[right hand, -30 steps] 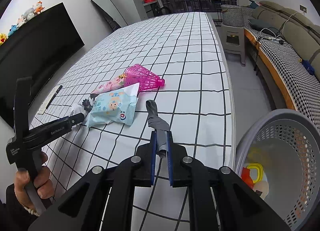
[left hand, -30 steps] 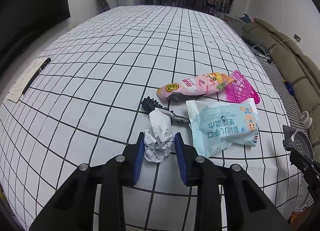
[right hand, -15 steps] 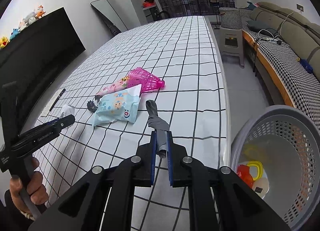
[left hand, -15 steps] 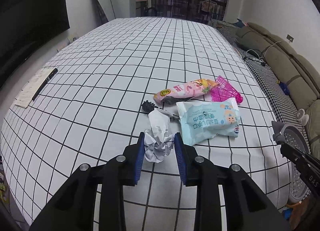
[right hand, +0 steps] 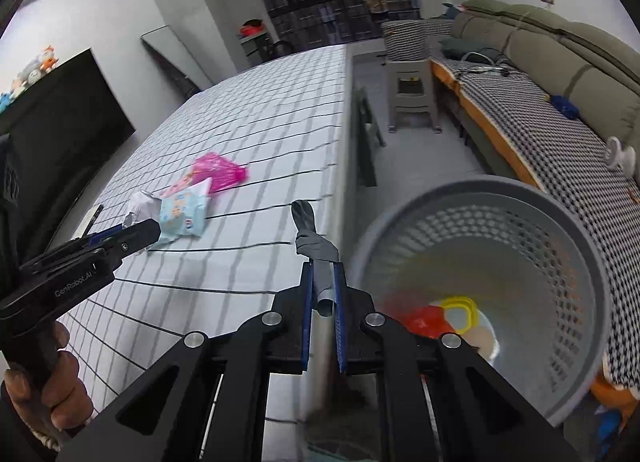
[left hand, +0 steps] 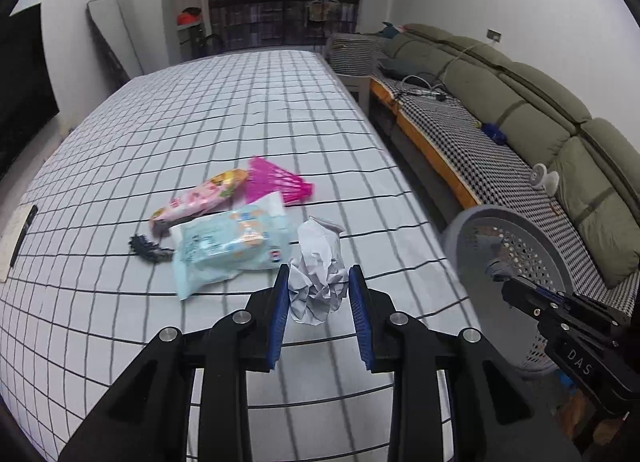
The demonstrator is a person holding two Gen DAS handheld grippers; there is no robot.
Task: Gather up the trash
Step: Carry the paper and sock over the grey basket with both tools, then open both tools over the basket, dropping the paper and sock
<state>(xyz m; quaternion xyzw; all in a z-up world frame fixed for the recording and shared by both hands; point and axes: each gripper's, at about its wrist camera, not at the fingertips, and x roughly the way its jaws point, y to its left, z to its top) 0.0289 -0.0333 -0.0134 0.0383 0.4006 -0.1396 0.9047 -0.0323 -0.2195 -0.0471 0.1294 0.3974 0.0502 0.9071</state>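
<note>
My left gripper [left hand: 318, 294] is shut on a crumpled white paper ball [left hand: 318, 270] and holds it above the checked table [left hand: 200, 122]. My right gripper [right hand: 323, 294] is shut on a grey twisted strip [right hand: 316, 250] at the table's right edge, beside the rim of the grey perforated basket [right hand: 576, 262]. The basket also shows in the left wrist view [left hand: 520, 246]. On the table lie a blue wipes pack [left hand: 228, 246], a pink snack wrapper [left hand: 196, 202], a pink mesh cone [left hand: 276, 180] and a small black piece [left hand: 146, 248].
The basket holds red and yellow items [right hand: 444, 314]. A green sofa [left hand: 540, 110] with a checked cover runs along the right. A grey stool [right hand: 412, 90] stands past the table. A pen on paper [left hand: 20, 238] lies at the table's left edge.
My left gripper lifted the paper ball off the table and carried it right, toward the basket. My right gripper moved right with the grey strip, up to the basket's rim.
</note>
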